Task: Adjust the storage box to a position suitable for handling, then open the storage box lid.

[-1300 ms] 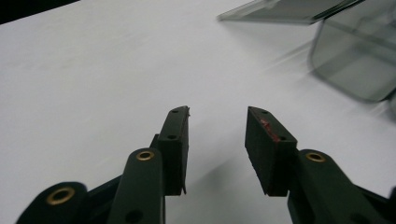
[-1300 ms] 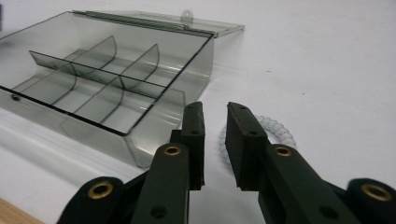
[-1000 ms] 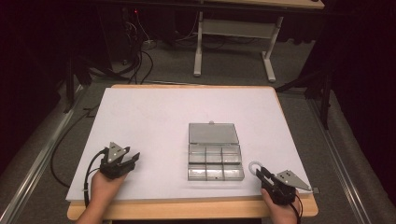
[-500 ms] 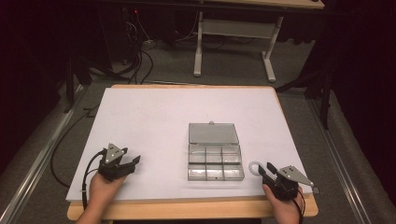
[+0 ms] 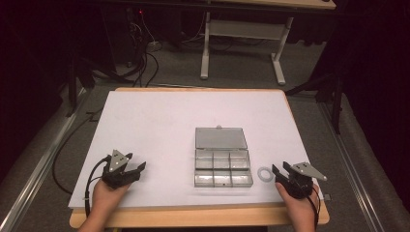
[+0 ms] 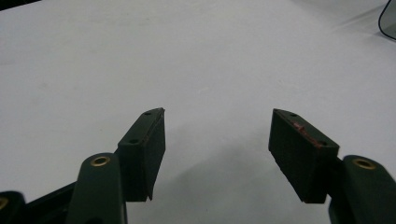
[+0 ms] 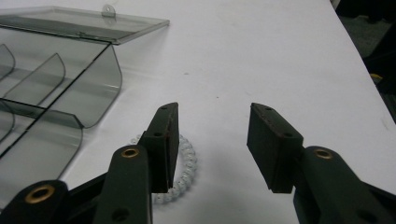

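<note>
- Right gripper [image 5: 279, 170] near the table's [image 5: 159, 116] front right corner, jaws apart, nothing between the pads; jaws just been opening.
- In the right gripper view, same gripper [image 7: 212, 140] low over the white top, with the ring [image 7: 187, 163] lying flat under and just behind the left-hand jaw, partly hidden by it; whether that jaw touches the ring cannot be told.
- Ring [image 5: 264, 173] a pale coil of small clear beads, on the table near the front edge, between the box [image 5: 223, 166] and the right gripper, just beside the box's right front corner and apart from it.
- Box clear plastic, divided into six compartments, near the middle of the front edge, lid [image 5: 220, 137] thrown open and lying flat behind it toward the far edge; compartments look bare, though glare hides some detail.
- In the right gripper view, box [image 7: 56, 107] at left, curved dividers showing, lid [image 7: 84, 23] beyond.
- Left gripper [image 5: 137, 166] near the front left corner, held in a hand [image 5: 107, 193] coming over the front edge, jaws wide apart and holding nothing; jaws just been opening.
- In the left gripper view, left gripper [image 6: 217, 135] over bare white table, nothing between the pads.
</note>
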Demonstrator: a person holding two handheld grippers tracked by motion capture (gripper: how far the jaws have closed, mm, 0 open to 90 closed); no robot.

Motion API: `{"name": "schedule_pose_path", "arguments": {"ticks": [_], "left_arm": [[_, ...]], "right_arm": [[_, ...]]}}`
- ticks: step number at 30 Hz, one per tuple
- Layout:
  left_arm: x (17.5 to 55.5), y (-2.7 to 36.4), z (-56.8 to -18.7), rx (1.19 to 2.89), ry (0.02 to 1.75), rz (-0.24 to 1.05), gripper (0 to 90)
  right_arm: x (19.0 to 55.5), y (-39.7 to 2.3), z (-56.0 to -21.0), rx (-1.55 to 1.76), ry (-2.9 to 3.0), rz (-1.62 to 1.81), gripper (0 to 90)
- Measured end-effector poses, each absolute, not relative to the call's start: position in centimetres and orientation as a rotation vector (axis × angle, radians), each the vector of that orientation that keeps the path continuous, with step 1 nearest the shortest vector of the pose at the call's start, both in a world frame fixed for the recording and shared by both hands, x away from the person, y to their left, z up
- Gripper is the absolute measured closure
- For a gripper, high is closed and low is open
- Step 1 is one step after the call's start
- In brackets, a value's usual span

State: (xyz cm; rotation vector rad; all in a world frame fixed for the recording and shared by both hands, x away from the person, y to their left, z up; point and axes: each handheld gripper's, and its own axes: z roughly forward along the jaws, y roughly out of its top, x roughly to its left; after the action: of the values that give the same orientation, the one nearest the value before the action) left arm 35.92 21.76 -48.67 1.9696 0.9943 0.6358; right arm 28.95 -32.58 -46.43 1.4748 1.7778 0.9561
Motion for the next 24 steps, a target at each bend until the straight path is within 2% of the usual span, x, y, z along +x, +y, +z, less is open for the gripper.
{"name": "schedule_pose_path", "arguments": {"ticks": [6,24], "left_arm": [[35.90,21.71,-48.67,1.976,0.985,0.637,36.8],[35.92,21.63,-48.69,1.979,0.993,0.645,37.1]], "right_arm": [[29.31,-33.07,-46.67,1.517,1.798,0.944,56.0],[29.64,-32.79,-46.39,1.525,1.850,0.902,52.4]]}}
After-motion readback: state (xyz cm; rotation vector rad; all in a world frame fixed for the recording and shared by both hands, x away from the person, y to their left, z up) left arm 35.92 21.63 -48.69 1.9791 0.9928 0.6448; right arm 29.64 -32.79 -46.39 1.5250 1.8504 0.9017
